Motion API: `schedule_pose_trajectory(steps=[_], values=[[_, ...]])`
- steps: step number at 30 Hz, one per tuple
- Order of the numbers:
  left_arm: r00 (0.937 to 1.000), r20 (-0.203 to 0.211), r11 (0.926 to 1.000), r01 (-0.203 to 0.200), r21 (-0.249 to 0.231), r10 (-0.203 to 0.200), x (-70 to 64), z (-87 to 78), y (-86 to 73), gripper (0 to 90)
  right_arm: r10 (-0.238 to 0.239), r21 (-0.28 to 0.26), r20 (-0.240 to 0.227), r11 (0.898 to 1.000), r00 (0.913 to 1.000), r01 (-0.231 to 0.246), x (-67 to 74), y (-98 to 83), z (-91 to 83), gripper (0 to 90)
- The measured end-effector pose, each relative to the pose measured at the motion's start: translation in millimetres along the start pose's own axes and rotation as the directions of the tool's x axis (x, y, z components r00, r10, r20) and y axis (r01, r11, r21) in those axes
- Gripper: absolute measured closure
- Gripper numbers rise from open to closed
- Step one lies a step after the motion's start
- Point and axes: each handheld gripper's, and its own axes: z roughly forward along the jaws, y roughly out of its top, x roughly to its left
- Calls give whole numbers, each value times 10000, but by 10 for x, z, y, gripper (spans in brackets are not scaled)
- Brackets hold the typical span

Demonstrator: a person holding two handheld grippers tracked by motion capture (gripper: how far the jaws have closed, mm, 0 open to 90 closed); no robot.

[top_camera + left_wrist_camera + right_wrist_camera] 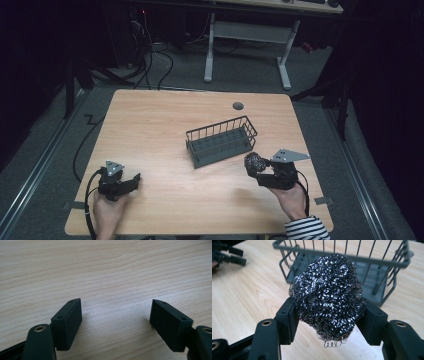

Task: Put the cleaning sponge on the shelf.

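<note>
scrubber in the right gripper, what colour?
Dark silvery grey, glinting metal wire: the scrubber, clearest in the right gripper view.

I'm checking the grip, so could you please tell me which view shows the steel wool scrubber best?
The right gripper view: the steel wool scrubber is close and sharp, squeezed between the right gripper pads. The high view shows it small and dark beside the wire basket.

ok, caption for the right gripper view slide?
Right gripper clamps a steel wool scourer in front of the grey wire basket.
</note>
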Motion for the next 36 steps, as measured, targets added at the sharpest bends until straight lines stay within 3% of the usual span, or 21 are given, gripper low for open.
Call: schedule_pose_trajectory(steps=[17,29,36], values=[[10000,26,10000,-12,0,12,-2,1,0,256,30,-294,184,9996,9998,-24,-215,546,52,402],[10000,36,10000,-14,7,14,0,0,0,255,68,21,322,10000,9995,-69,-286,803,365,401],[10000,53,10000,-5,12,5,2,-1,0,254,70,238,759,9997,9971,-88,-328,901,535,398]])
